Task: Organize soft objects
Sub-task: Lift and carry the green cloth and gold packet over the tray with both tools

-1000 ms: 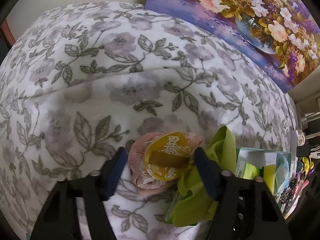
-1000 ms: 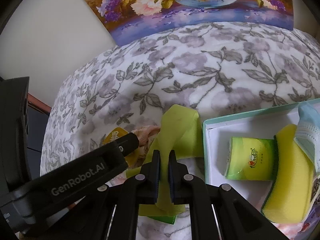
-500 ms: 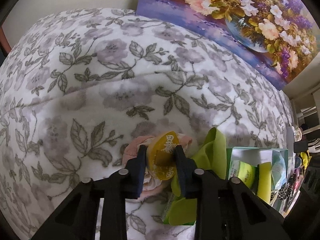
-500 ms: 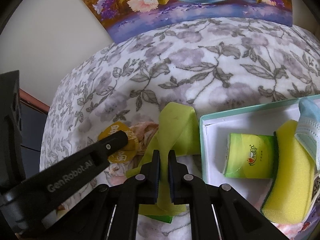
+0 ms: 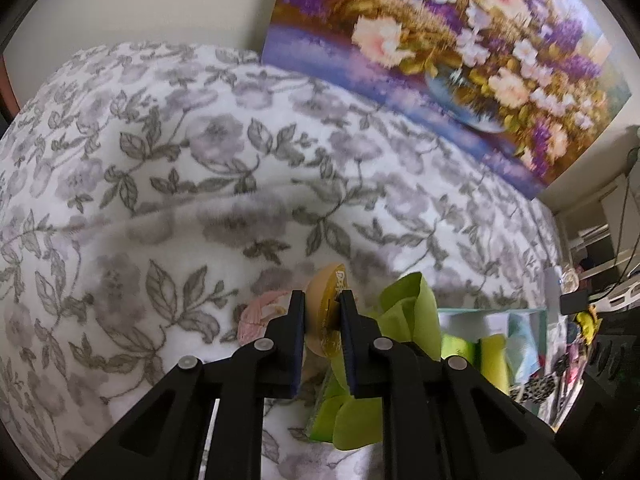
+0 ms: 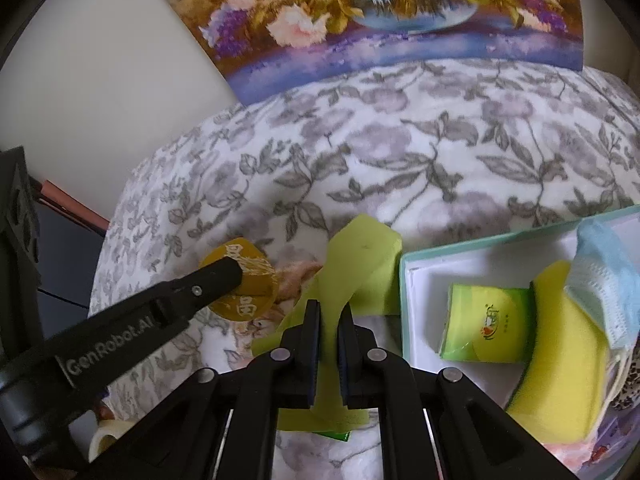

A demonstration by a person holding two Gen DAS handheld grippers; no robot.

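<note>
Left wrist view: left gripper [image 5: 323, 322] jaws closing, pads pinching the round amber-yellow soft disc with pale printed characters [image 5: 325, 312]. Disc sits edge-on between the pads, its face turned sideways, long axis running 6 to 12 o'clock. Print is too blurred to read here. Crumpled pink cloth [image 5: 259, 316] lies at 9 o'clock of the disc on the white blanket with grey leaf-and-flower print [image 5: 192, 184]. Lime-green folded sheet [image 5: 408, 320] just at 3 o'clock, with the teal-rimmed white box [image 5: 492, 311] beyond it. Flower painting [image 5: 460, 56] leans at 1 o'clock.

Right wrist view: right gripper [image 6: 329, 322] pressed together on the lime-green sheet [image 6: 360, 256], which stands up along 6–12 between the pads. Left gripper's finger, marked "GenRobot.AI", comes in from 8 o'clock onto the disc [image 6: 244, 280]; disc face shows Chinese characters, the lower one reads 富. Box [image 6: 416, 300] at 3 o'clock holds a green-yellow packet with a small red logo [image 6: 488, 322], unreadable, a yellow sponge [image 6: 560, 356] and a light-blue face mask [image 6: 604, 276].
</note>
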